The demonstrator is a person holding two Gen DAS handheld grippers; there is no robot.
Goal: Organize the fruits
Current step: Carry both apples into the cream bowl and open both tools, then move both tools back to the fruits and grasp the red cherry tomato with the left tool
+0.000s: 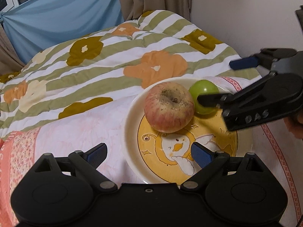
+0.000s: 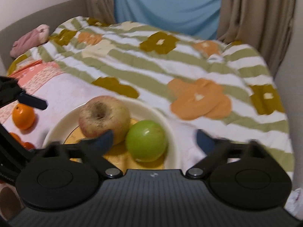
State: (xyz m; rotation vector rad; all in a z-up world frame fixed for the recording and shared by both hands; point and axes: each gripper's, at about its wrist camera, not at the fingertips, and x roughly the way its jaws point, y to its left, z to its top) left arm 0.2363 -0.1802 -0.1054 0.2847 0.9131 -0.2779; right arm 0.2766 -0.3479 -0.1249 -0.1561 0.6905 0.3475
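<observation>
Right gripper [image 2: 154,139], jaws spread wide, hovers at the lower centre of its own view with the green apple [image 2: 146,140] sitting between its blue pads, neither pad clearly touching the fruit; the blur leaves contact uncertain. From the left wrist view, the same tool enters at the right edge, one finger crossing the front of the green apple [image 1: 203,96], the other well above it. That straddle suggests a fruit just set down or about to be lifted; which cannot be told. Left gripper [image 1: 148,154], also open and holding nothing, hangs over the near rim of the plate [image 1: 130,124], low in the frame, seemingly waiting its turn. Inside the cream plate, printed with a yellow cartoon duck, lie two fruits: a red apple [image 1: 169,107], stem end up, and the green one pressed against its right side. An orange [image 2: 23,116] remains off the plate on the pink bedsheet [image 1: 75,130] at the left of the right wrist view, with more orange fruit partly hidden below it. A flowered, striped quilt [image 1: 113,56] covers the bed behind.
</observation>
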